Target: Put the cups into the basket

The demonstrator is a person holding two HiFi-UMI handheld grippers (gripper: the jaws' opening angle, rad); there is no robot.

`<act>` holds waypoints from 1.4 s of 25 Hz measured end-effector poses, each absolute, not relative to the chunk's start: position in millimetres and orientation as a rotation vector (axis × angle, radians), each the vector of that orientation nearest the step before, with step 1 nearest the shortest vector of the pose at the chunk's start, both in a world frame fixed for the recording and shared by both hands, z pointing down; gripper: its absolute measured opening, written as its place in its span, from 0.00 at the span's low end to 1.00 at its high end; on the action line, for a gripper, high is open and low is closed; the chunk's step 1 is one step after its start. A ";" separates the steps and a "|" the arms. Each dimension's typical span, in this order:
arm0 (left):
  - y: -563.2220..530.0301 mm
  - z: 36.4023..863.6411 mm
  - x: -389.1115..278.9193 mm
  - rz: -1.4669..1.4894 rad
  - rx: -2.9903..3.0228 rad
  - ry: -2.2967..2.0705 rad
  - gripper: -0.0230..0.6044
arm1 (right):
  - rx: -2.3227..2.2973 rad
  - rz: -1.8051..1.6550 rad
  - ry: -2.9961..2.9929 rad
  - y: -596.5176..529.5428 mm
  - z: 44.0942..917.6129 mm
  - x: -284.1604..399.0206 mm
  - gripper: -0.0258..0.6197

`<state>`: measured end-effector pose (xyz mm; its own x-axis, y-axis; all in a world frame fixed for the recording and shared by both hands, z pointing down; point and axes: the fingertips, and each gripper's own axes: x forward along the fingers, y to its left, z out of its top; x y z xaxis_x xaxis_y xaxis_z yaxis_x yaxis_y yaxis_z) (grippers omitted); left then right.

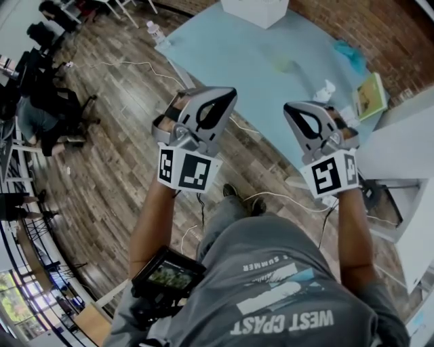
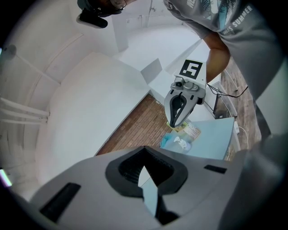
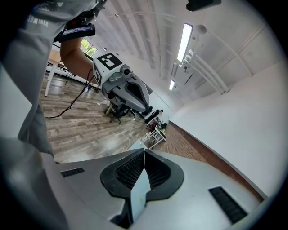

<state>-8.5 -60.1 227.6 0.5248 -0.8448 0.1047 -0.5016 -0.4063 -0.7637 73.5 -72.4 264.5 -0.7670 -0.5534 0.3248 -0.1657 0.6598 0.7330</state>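
Note:
No cup shows in any view. A white box-like container [image 1: 254, 10] stands at the far end of a light blue table [image 1: 224, 54]; I cannot tell what it is. Both grippers are held out in front of the person's body, over the wooden floor at the table's near edge. My left gripper [image 1: 227, 95] is shut with nothing in it, and its own view shows the tips meeting [image 2: 144, 152]. My right gripper [image 1: 293, 112] is also shut and empty [image 3: 144, 152]. Each gripper shows in the other's view: the right gripper [image 2: 177, 119] and the left gripper [image 3: 148, 105].
On the table's right part lie a white spray bottle [image 1: 325, 90], a book [image 1: 369, 95] and a teal cloth [image 1: 349, 53]. A water bottle [image 1: 154, 30] stands at its left corner. White furniture [image 1: 400, 156] is at the right. Cables [image 1: 278, 198] run across the floor. Chairs and desks [image 1: 47, 108] are at the left.

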 end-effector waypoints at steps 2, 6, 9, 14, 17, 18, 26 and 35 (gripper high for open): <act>-72.4 228.8 -20.4 -0.637 -2.089 1.085 0.04 | 0.566 -0.949 -2.338 -84.6 265.9 64.3 0.06; -97.4 226.3 -43.3 -0.624 -2.095 1.051 0.04 | 0.604 -0.933 -2.310 -113.1 266.3 45.4 0.06; -108.1 225.1 -63.6 -0.598 -2.113 1.040 0.04 | 0.629 -0.917 -2.282 -126.7 268.6 31.3 0.06; -129.1 226.0 -87.3 -0.572 -2.123 1.023 0.04 | 0.681 -0.889 -2.255 -150.9 271.6 17.6 0.06; -139.3 229.9 -95.4 -0.563 -2.142 1.022 0.04 | 0.683 -0.869 -2.245 -163.7 276.6 10.6 0.06; -143.6 230.5 -96.0 -0.562 -2.144 1.018 0.04 | 0.685 -0.864 -2.243 -168.6 277.8 10.0 0.06; -194.4 236.2 -97.4 -0.569 -2.150 1.005 0.04 | 0.687 -0.819 -2.219 -221.2 295.3 14.1 0.06; -266.0 237.6 -84.4 -0.589 -2.152 1.045 0.04 | 0.665 -0.751 -2.235 -298.9 321.0 32.4 0.06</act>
